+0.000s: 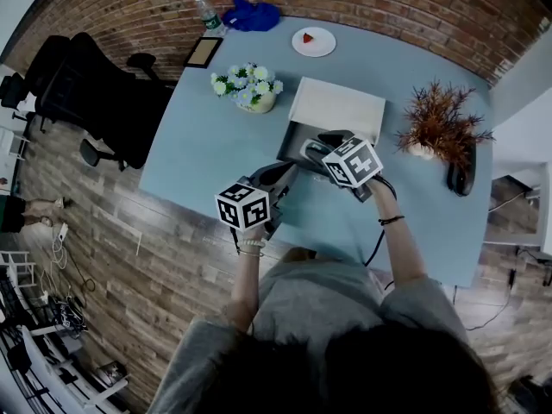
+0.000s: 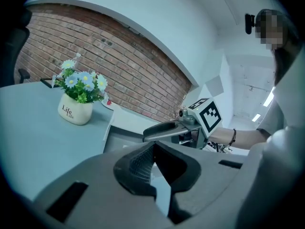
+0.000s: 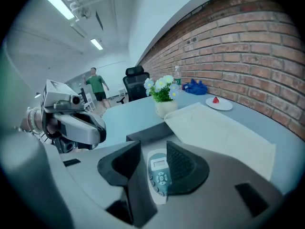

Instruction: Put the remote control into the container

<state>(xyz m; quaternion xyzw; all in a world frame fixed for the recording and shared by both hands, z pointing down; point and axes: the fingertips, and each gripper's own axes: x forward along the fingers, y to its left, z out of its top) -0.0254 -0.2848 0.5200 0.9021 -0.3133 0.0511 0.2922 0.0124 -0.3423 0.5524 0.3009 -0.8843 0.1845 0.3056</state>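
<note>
Remote control [image 3: 158,175] sits pinched between the jaws of my right claw [image 3: 153,148], its buttons and small screen facing up and a pad against each long side. I hold it at the near edge of the dark container [image 3: 145,136], whose white lid [image 3: 219,132] lies open beyond. My left claw [image 2: 151,147] hangs just beside it over the blue table [image 1: 198,153], tips pressed together on nothing. Farther out stand a pot of flowers [image 1: 248,89], a dried red plant [image 1: 440,128] and a white plate [image 1: 313,41].
</note>
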